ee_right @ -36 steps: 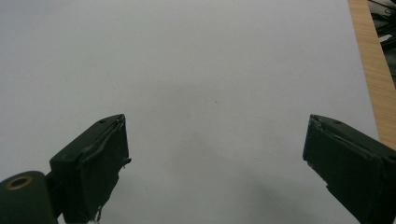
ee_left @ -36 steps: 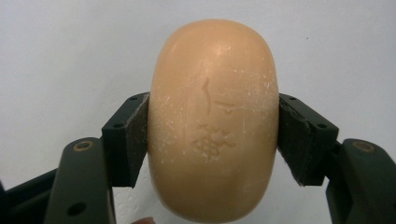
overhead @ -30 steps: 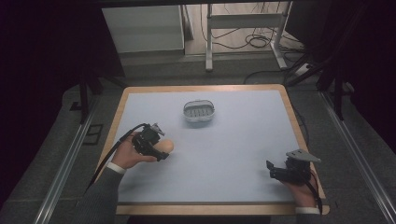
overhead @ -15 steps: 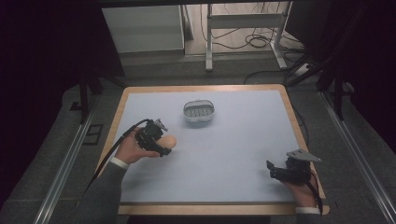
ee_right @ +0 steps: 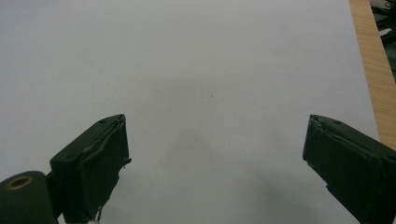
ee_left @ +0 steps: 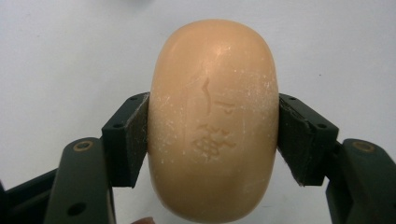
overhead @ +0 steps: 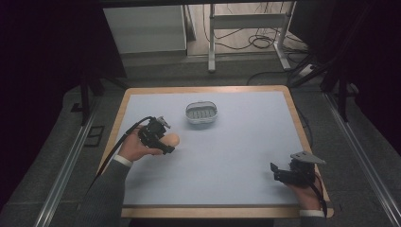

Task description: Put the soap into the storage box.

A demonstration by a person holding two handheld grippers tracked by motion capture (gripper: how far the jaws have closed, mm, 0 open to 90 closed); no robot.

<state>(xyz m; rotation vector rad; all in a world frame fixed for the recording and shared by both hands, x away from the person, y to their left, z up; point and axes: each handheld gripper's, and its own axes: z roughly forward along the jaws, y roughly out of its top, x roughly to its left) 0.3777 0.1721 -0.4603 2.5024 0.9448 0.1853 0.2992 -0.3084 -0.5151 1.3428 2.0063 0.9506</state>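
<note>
Left gripper (overhead: 163, 142) was clamped on the soap bar (ee_left: 212, 121): both pads (ee_left: 135, 140) pressed flat on its long sides, bar centred between them, roughly half of it sticking out past the tips. In the high view the bar (overhead: 172, 139) sat at the left-middle of the blue mat (overhead: 227, 161), at or just above the surface; couldn't tell whether it was lifted clear. Soap dish (overhead: 202, 113) stood up-table and to the right of it, near but apart, empty as far as I could see.

Right gripper (overhead: 279, 172) was parked at the near right corner, jaws spread wide over bare mat, nothing between them, wooden table edge (ee_right: 373, 70) at the side.

My read: grasp step done, carry step in hand. Next move likely calls for a short lift, a traverse forward and right to the dish, lining the bar's long axis with the dish's long axis, lowering into the tray, then releasing. Surface looked chalky but soap is slick, so squeeze shouldn't be relaxed mid-carry.
</note>
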